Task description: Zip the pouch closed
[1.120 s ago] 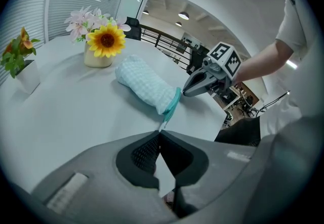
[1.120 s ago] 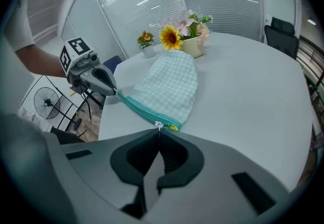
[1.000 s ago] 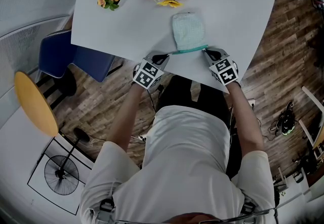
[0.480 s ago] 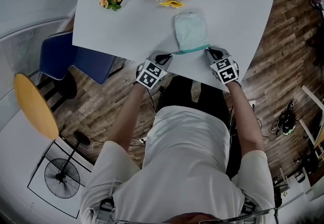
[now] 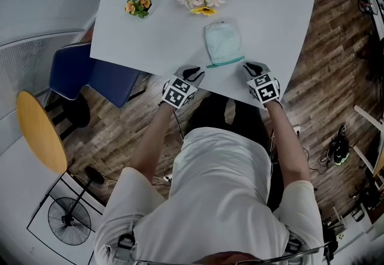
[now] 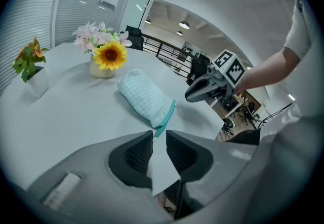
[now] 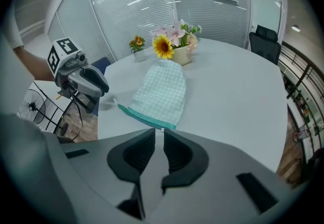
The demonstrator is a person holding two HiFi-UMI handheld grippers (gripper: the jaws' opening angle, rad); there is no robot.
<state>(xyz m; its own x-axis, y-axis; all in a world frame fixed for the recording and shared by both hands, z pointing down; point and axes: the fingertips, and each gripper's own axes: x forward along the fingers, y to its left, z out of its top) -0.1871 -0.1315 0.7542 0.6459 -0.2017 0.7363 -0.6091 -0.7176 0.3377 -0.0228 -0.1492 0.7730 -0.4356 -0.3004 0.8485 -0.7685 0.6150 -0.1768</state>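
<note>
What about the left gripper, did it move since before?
Yes, slightly. The left gripper has pulled back from the pouch toward the near edge of the table. Its fingers now sit just short of the green zip end.

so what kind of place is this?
Probably an office meeting area: a white table, glass partitions with blinds, and a black office chair.

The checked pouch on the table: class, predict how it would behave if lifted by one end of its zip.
Probably floppy: the pouch is soft-looking checked cloth, so it would likely sag. Pushed, it may slide rather than roll, since it lies flat on the smooth white table.
</note>
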